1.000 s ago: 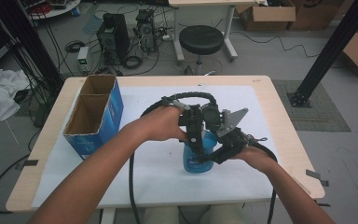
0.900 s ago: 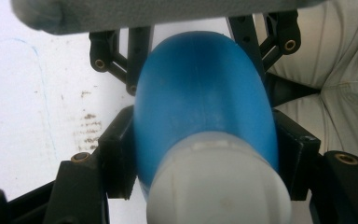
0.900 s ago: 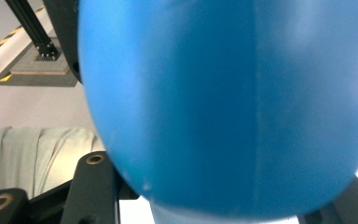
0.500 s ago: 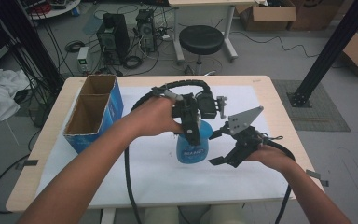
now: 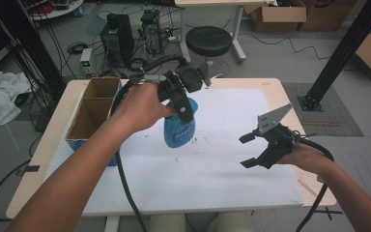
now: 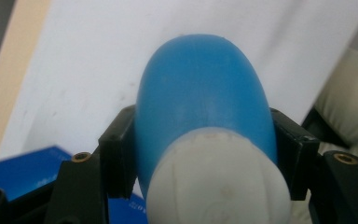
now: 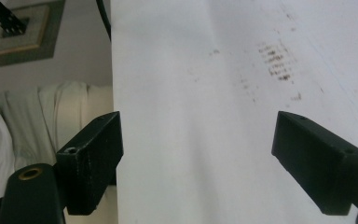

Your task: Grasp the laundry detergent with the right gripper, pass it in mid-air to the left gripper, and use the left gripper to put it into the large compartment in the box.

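A blue bottle [image 5: 178, 129] with a white cap [image 6: 219, 182] hangs tilted above the white sheet, left of the middle. My left gripper [image 5: 182, 112] is shut on it near its upper end, and its pads [image 6: 117, 158] press both blue sides in the left gripper view. My right gripper [image 5: 245, 152] hovers low over the right part of the sheet, well clear of the bottle. Its jaws have just been opening and now stand wide apart with nothing between them; in the right gripper view [image 7: 198, 154] only bare sheet lies between the pads.
An open cardboard box [image 5: 92, 109] with blue sides and two compartments stands on the table's left edge. A white sheet [image 5: 212, 183] covers the wooden table, with small brown specks [image 7: 275, 63] on it. A black stool [image 5: 208, 40] and cables lie beyond the far edge.
The right gripper has come off the bottle, opened and drawn away to the right. The left gripper has lifted the bottle up and towards the far left.
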